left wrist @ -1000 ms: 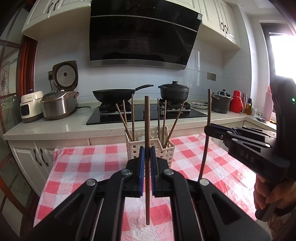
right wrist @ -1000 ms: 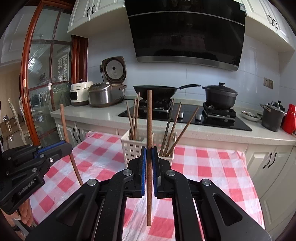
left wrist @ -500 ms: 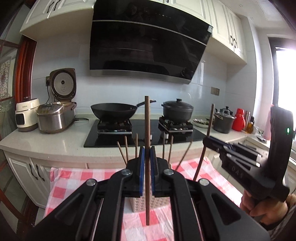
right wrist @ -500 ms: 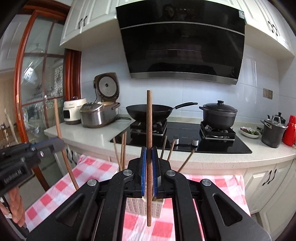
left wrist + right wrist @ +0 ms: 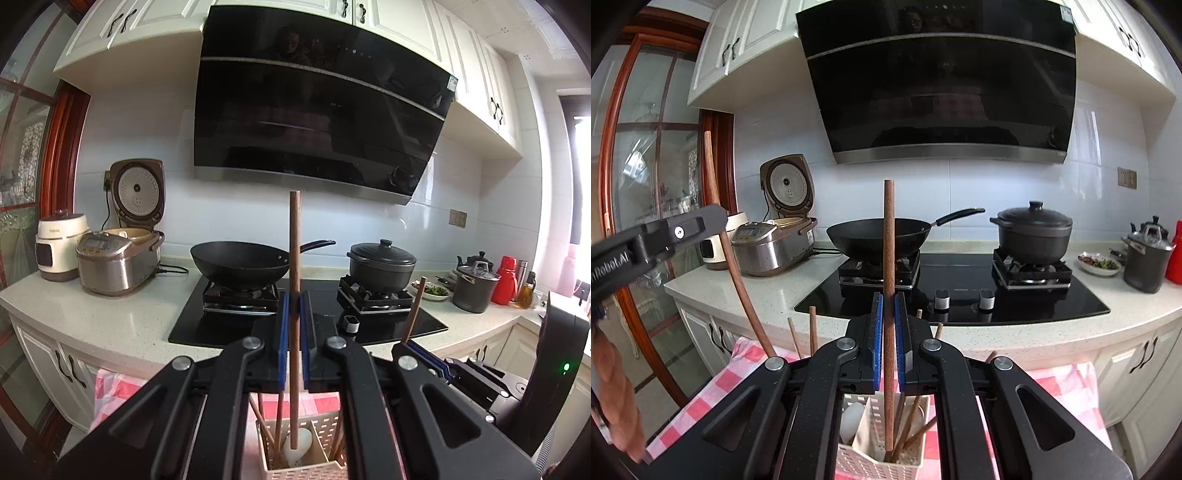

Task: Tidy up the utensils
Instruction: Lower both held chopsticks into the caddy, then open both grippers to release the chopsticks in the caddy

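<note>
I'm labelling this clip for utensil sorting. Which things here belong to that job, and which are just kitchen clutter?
Part of the job:
- left gripper, shut on a chopstick
- right gripper, shut on a second chopstick
- white utensil basket, with chopsticks standing in it

Just lying about:
- wok
- lidded black pot
- rice cooker
- red flask

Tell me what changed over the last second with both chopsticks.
Both grippers rose and moved in over the white utensil basket: it sat ahead on the checked cloth, now it is below the fingers. Left gripper and right gripper stay shut on their upright chopsticks; nothing released.
</note>
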Demonstrator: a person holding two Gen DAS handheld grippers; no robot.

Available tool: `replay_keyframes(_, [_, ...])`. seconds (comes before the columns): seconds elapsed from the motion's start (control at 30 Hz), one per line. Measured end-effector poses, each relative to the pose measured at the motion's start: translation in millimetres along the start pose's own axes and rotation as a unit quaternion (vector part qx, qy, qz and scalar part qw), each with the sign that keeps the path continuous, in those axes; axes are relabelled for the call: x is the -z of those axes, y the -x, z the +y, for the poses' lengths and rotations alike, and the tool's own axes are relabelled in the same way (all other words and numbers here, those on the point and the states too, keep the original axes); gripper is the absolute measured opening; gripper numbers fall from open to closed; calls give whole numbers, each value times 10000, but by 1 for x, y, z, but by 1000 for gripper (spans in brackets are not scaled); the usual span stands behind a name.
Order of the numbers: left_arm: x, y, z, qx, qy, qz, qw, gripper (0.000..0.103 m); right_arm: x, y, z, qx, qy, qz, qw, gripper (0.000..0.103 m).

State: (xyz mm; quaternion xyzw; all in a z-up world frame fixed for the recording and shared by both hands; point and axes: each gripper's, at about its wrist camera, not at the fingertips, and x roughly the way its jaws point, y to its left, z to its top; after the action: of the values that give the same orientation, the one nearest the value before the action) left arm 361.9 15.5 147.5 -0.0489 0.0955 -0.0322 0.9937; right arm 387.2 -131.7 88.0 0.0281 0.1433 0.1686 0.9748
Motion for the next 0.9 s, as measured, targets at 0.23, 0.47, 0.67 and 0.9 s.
replay_keyframes(0.23, [46,-42,-2,47,-66,623,9980,6,26,-26,-2,-125,60,404,9991,6])
replay_keyframes(0.47, [96,-72,12,-34,78,1323,9912,6,51,-47,-4,-125,145,887,9959,6])
replay_keyframes(0.67, [123,-80,27,-140,119,1554,9877,6,67,-57,-7,-49,106,1098,9939,7])
replay_keyframes(0.9, [123,-66,39,-377,-88,1376,9897,29,61,-45,-15,-46,64,1055,9944,21])
